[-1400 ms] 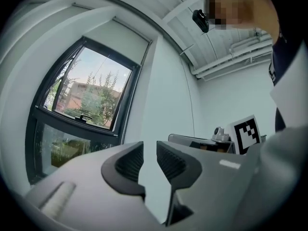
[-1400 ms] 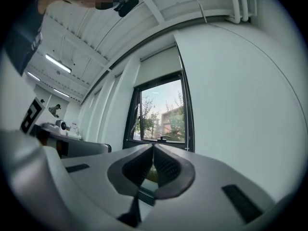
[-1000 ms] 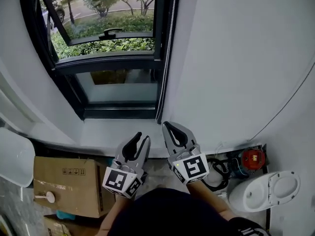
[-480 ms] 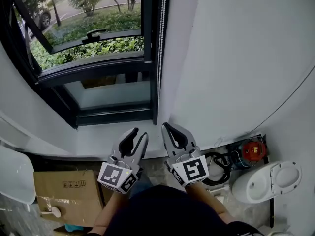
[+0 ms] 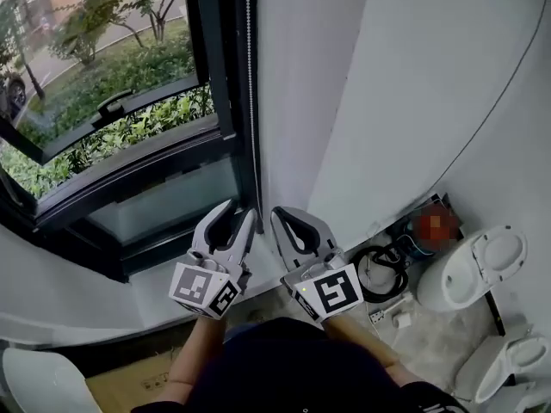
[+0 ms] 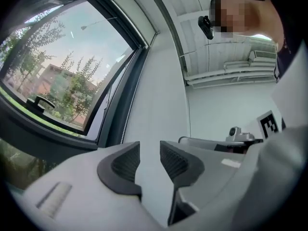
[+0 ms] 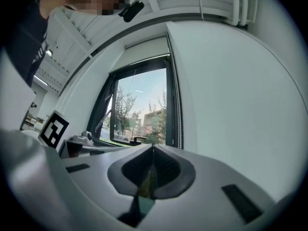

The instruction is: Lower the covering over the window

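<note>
Hanging bead chain [image 5: 250,93], top unseen

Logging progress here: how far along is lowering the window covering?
Done: nothing; the window is uncovered. In hand: the left gripper, jaws just opening and empty, and the shut right gripper are near the chain. Left: grip the chain, pull until the window is covered.

The head view has swung to the right. The black-framed window [image 5: 219,76] now sits toward the left, the brown cardboard box [image 5: 129,384] has nearly slipped out at the bottom edge, and a second white toilet [image 5: 508,360] has come in at the lower right. The left gripper [image 5: 238,211] has drawn up just under the white beaded cord [image 5: 250,101], and its fingers have just been opening with nothing between them.
</note>
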Demonstrator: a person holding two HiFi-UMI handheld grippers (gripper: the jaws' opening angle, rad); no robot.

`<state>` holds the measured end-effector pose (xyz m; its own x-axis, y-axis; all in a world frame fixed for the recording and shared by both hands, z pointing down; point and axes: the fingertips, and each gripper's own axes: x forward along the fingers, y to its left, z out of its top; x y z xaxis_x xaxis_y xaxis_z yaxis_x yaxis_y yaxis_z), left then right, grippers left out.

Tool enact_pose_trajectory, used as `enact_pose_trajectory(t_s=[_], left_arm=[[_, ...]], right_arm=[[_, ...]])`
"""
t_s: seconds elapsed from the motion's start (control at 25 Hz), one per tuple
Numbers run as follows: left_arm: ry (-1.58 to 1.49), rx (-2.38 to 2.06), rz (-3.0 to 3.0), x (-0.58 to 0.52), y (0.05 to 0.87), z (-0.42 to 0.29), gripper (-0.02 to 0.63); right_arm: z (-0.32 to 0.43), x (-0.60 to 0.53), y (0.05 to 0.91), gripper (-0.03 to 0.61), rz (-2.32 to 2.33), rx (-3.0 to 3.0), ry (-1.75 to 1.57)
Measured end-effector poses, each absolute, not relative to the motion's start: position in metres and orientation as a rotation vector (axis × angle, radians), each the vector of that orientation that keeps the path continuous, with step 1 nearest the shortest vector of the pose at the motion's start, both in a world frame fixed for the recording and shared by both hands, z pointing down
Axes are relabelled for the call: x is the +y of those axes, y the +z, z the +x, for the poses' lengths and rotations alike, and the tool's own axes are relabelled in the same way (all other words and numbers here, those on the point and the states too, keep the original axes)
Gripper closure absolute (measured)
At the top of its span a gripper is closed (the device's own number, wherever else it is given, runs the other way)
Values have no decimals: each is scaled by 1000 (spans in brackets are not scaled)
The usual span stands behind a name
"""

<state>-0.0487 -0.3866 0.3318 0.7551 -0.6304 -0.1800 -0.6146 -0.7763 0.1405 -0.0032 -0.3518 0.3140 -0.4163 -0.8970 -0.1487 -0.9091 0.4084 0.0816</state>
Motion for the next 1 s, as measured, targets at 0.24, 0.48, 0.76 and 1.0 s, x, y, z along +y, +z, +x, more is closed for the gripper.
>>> enact_pose_trajectory(t_s=[0.24,0.48,0.76,1.0], left_arm=[[-295,-812,2959,-421,338,-35,499],[-287,-703,3000,-450,344,-32,499],[-285,-786,3015,-495,340,-26,499],[-224,-797,3020,-519,345,-11,499]], right_arm=[[-2,-365,312,566,-1834,2462,277],[-8,-377,308,566,-1934,2383,295],[-14,-393,305,566,-1951,2382,310],[-28,-404,305,566,-1928,2423,351]])
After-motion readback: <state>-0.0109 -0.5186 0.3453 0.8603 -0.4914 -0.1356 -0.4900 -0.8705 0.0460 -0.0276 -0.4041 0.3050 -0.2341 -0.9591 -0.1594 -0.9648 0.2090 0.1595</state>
